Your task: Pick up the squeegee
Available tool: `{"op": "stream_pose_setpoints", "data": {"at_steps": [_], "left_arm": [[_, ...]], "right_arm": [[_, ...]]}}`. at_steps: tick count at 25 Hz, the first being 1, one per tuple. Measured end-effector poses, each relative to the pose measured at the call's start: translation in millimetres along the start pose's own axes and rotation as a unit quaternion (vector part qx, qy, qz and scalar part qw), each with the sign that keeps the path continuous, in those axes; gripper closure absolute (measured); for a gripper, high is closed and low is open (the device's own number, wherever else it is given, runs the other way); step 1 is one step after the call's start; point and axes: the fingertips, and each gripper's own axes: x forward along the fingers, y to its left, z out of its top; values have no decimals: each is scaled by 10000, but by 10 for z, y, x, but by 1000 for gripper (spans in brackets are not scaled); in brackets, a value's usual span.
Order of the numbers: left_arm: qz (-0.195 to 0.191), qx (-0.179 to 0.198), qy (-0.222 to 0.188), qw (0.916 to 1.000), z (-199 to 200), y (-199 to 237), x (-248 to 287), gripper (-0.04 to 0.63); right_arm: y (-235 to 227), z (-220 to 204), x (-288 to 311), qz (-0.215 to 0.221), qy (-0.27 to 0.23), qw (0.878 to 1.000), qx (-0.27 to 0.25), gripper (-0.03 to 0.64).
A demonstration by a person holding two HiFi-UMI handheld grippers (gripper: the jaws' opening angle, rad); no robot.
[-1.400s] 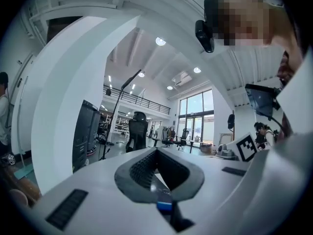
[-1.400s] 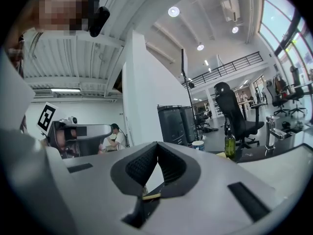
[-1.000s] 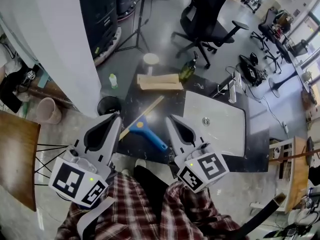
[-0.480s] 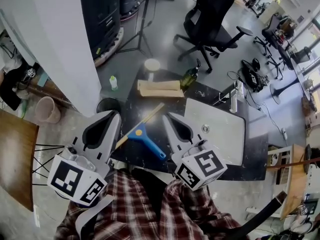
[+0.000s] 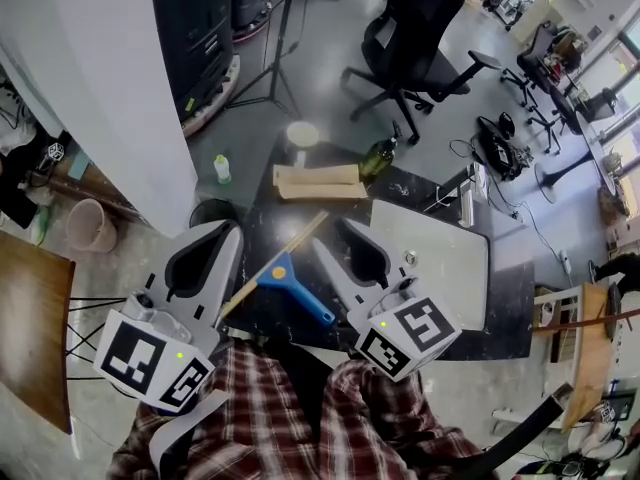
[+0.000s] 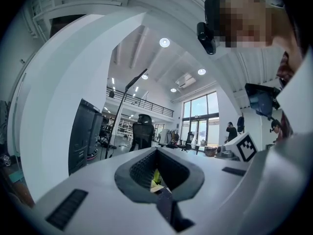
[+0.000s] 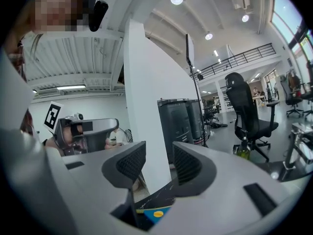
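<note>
The squeegee, with a blue handle and a pale yellow blade strip, lies on the black table between my two grippers in the head view. My left gripper hovers over the table's left edge, pointing level, jaws shut on nothing. To the right of the squeegee, my right gripper is held above the table with its jaws opening and nothing between them. In the right gripper view a blue part of the squeegee shows below the gap. In the left gripper view the jaw tips meet.
Two wooden slabs, a green bottle and a white cup sit at the table's far end. A white panel covers its right side. A white pillar stands left, and an office chair stands beyond the table.
My right gripper's jaws, shut in both earlier frames, now stand apart. Both grippers have drifted a little forward over the table. The squeegee has not moved.
</note>
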Motion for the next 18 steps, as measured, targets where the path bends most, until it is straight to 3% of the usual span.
{"op": "stream_pose_setpoints", "data": {"at_steps": [4,10,18], "left_arm": [[-38,-12,7,10000,3,34,7,585],[-51,-57,5,10000,-6,109,-8,585],[11,-205,14,9998,-88,261,-67,585]], "right_arm": [[26,26,25,68,13,10000,31,414],[19,-30,60,-63,319,9995,-24,399],[38,-370,162,201,1539,9877,-190,399]]}}
